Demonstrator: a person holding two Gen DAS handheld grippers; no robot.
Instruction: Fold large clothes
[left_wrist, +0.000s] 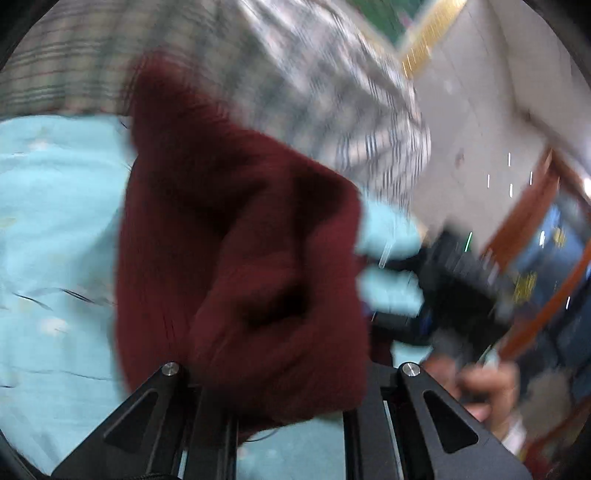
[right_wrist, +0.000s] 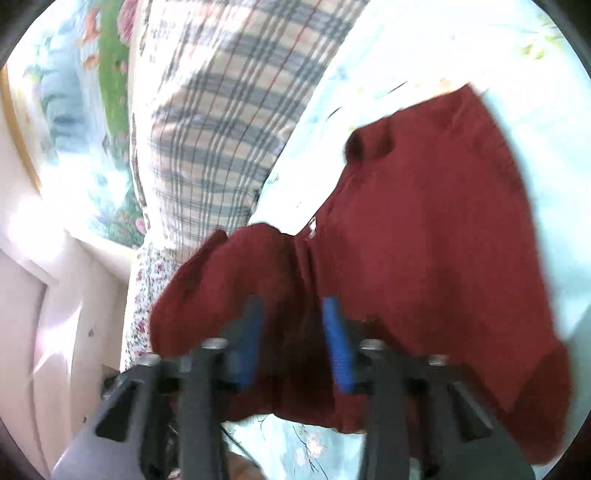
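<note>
The left gripper (left_wrist: 280, 373) is sitting closed on the dark red garment (left_wrist: 240, 258): its jaws are together on a bunched fold, and the cloth is rising out of them in a lumpy heap that is hiding the fingertips and filling the middle of the left wrist view. That whole view is smeared with motion blur. To the right of the heap, the right gripper (left_wrist: 391, 273) is showing as a dark blurred body with pale blue pads, and a hand (left_wrist: 484, 384) is gripping its handle lower down at the right edge.

In the right wrist view, the right gripper (right_wrist: 293, 343) is standing with its jaws apart. Its blue pads (right_wrist: 338, 347) are lying on either side of a fold of the garment (right_wrist: 424, 240), with red cloth visible in the gap between them; whether the pads are pressing the cloth cannot be told through the blur.

The garment is lying spread over a light blue bedsheet (left_wrist: 55, 240), reaching from just in front of the right gripper to the far right of that view, with one rounded lobe hanging toward the left. Beyond it, a plaid blanket (right_wrist: 221, 129) is running along the far side of the bed. Left of the plaid, a floral fabric (right_wrist: 88, 122) is showing.
</note>
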